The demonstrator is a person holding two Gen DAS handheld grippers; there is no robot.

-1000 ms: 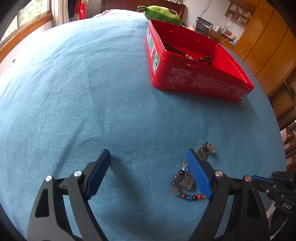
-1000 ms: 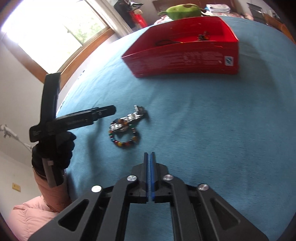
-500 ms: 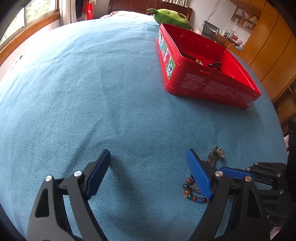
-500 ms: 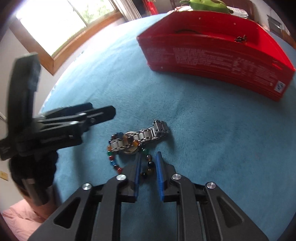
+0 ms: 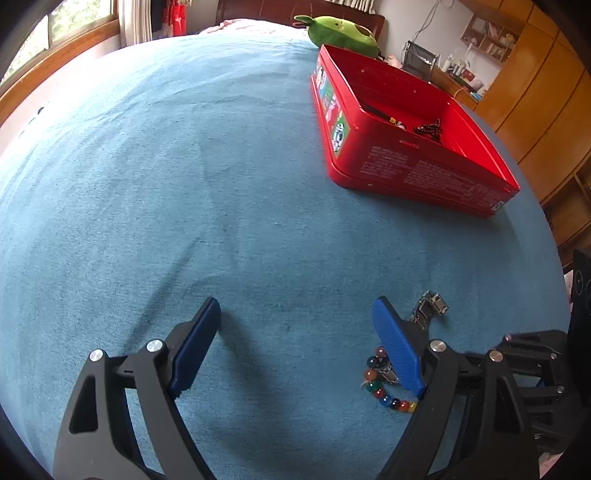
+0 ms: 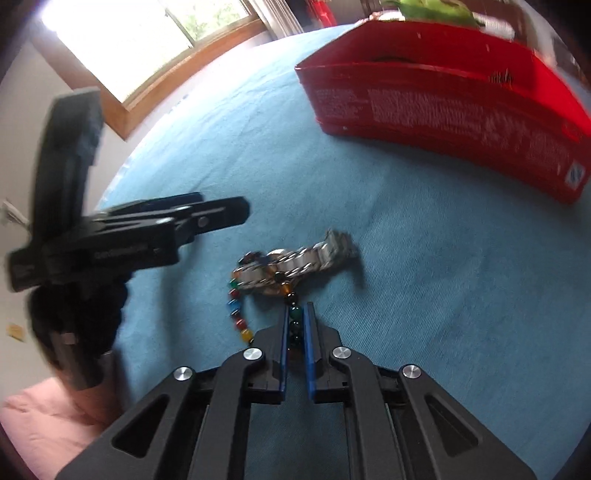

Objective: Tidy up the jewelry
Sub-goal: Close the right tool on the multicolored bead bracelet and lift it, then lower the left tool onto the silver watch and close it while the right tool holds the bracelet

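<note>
A bracelet of coloured beads lies on the blue cloth, looped under a silver metal watch. My right gripper is down at the bracelet's near side, its jaws closing with the blue pads pressed on a few dark green beads. In the left wrist view the bracelet and watch show just behind my right-hand finger. My left gripper hovers wide open with only cloth between its fingers. The open red tin stands further back with dark jewellery inside.
A green plush toy lies behind the tin. Wooden cabinets stand at the right past the cloth's edge. A window with a wooden frame is at the left. A black-gloved hand with a pink sleeve holds the left gripper.
My right gripper moved forward and down to the bracelet, parted its jaws, then closed them on the beads. The left gripper stayed put and open.
</note>
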